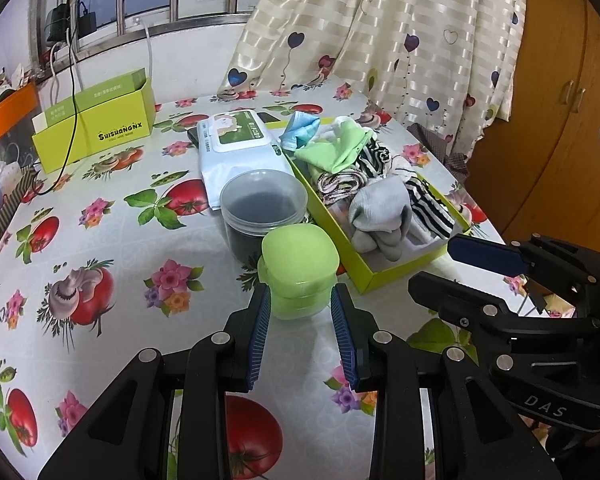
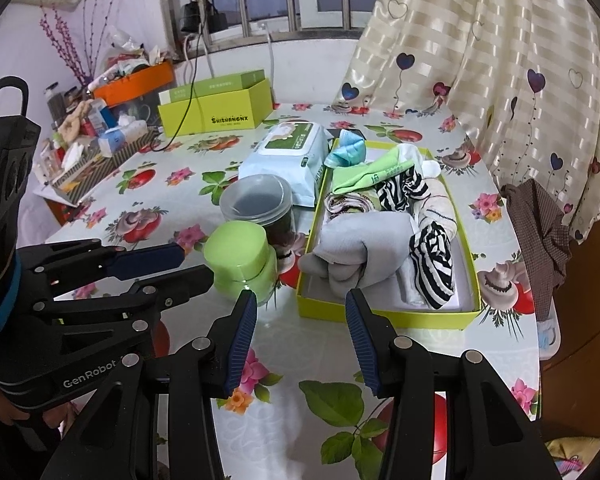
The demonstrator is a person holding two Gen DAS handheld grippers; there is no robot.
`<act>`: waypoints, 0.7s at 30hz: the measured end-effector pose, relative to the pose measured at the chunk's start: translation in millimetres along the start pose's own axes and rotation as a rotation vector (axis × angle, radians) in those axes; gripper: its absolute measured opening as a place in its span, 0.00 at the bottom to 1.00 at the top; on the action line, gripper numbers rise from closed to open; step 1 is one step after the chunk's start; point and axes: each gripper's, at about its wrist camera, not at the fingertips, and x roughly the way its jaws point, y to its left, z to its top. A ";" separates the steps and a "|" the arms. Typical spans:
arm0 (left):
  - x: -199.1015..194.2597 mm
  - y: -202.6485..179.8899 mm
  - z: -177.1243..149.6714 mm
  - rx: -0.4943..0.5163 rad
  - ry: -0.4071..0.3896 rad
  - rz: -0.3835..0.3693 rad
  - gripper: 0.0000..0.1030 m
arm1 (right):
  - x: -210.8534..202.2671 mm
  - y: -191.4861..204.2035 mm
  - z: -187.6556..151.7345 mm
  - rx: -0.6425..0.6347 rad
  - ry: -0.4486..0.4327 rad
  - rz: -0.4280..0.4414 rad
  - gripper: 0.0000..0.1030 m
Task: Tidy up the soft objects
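Note:
A yellow-green box (image 2: 380, 314) on the flowered tablecloth holds soft things: a grey sock (image 2: 360, 248), black-and-white striped socks (image 2: 432, 264), a green sock (image 2: 364, 176) and a blue cloth (image 2: 350, 148) at its far end. Left of the box stands a small green lidded jar (image 1: 298, 264). My left gripper (image 1: 300, 292) has the jar's base between its fingertips, and the pads lie against its sides. My right gripper (image 2: 300, 296) hovers open and empty just in front of the box's near wall. In the left wrist view it (image 1: 434, 266) sits to the right of the jar.
A clear plastic tub (image 1: 260, 208) with dark contents stands right behind the green jar. A wet-wipes pack (image 1: 240, 148) lies beyond it. A second yellow-green box (image 1: 96, 128) with a black cable across it sits at the back left. A curtain (image 2: 500, 60) hangs past the table's right edge.

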 end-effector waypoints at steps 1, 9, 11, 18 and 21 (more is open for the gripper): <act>0.7 0.2 -0.3 0.000 0.002 0.001 0.32 | 0.1 0.0 0.0 0.001 0.000 0.000 0.44; 2.1 0.3 -0.3 0.004 0.004 0.001 0.32 | 1.9 -0.1 -1.2 -0.002 0.001 0.001 0.44; 2.6 0.2 -0.5 0.006 0.003 0.004 0.32 | 2.6 0.3 -2.3 -0.002 0.001 0.001 0.44; 2.2 -1.1 -0.1 0.017 -0.002 0.019 0.32 | 2.6 0.7 -2.0 -0.002 0.002 0.001 0.44; 2.0 -4.8 -0.9 0.039 -0.009 0.048 0.32 | 2.9 0.7 -2.1 -0.002 0.002 0.002 0.44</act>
